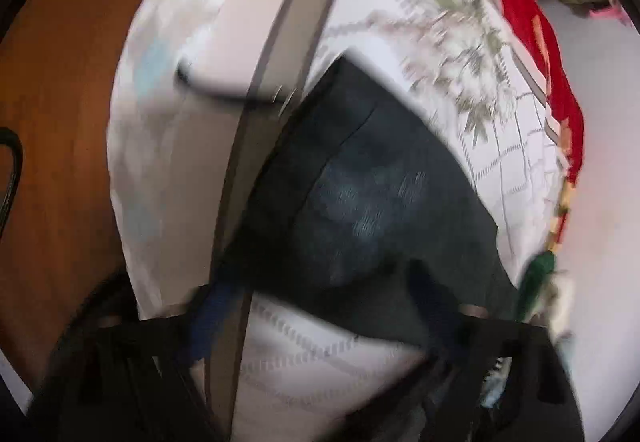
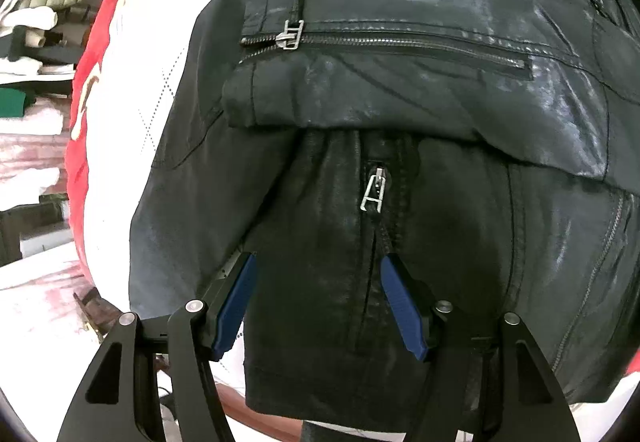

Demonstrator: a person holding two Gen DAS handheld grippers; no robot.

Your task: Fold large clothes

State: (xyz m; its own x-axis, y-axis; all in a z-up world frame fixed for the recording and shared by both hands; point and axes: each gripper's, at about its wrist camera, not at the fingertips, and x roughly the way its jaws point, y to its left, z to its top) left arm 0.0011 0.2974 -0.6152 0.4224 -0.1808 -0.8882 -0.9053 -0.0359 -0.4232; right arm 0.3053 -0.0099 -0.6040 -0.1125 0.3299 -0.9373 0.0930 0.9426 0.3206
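Right tongs [image 2: 316, 274] apart over black leather zip jacket [image 2: 400, 90]; left tongs [image 1: 320, 322] blurred, state unclear, jacket on white patterned bedspread [image 1: 440, 42].

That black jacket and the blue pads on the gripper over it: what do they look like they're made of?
The jacket looks like leather or a faux leather: black, with a soft sheen, fine creases and grainy scuffed highlights; which of the two I can't tell. Its zippers look like silvery metal. The blue pads on the right gripper seem to be matte rubber or plastic, with a faint ribbed texture.
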